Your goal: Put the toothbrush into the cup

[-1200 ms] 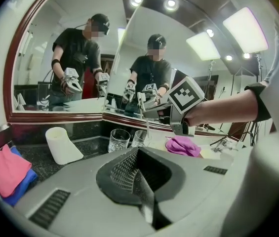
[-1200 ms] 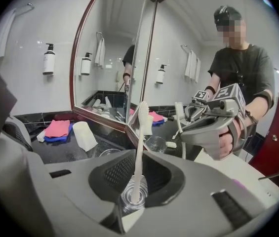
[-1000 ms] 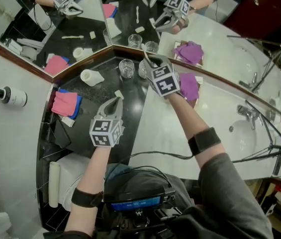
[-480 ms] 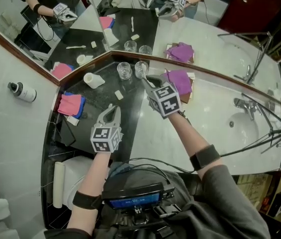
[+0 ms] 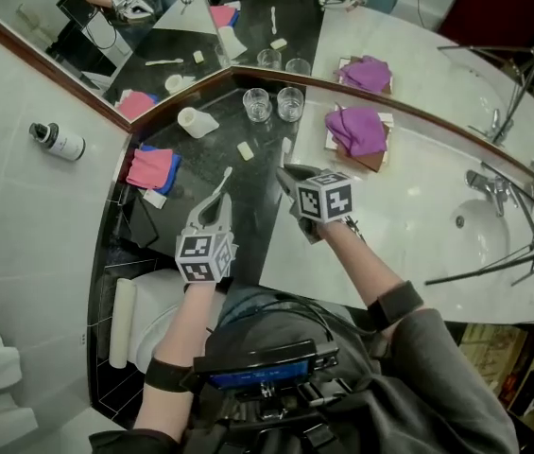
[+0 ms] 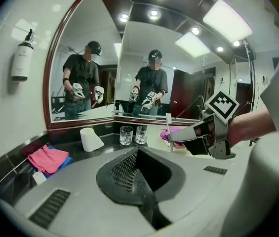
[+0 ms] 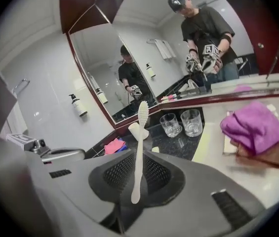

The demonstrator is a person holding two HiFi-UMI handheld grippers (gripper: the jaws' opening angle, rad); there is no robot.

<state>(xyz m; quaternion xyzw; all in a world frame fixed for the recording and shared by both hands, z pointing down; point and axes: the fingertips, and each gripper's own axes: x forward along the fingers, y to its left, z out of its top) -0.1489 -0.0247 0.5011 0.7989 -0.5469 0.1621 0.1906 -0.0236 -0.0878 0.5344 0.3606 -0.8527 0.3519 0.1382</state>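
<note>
Half done: right claw [image 7: 137, 176] grips the toothbrush [image 7: 139, 147] upright, cups [image 5: 290, 103] upper middle still empty; left claw [image 6: 135, 168] closed, empty.

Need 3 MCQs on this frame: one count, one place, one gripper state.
1. Glasses standing on the dark counter: A) one B) two C) five.
2. The purple cloth lies: A) on the dark counter B) on a board on the white counter C) inside a glass.
3. The right gripper is: A) open, empty B) shut, empty C) shut on the toothbrush.
Key: 1 B, a pair stands side by side; 2 B, the head view shows it there; 3 C, its jaws pinch the handle.
</note>
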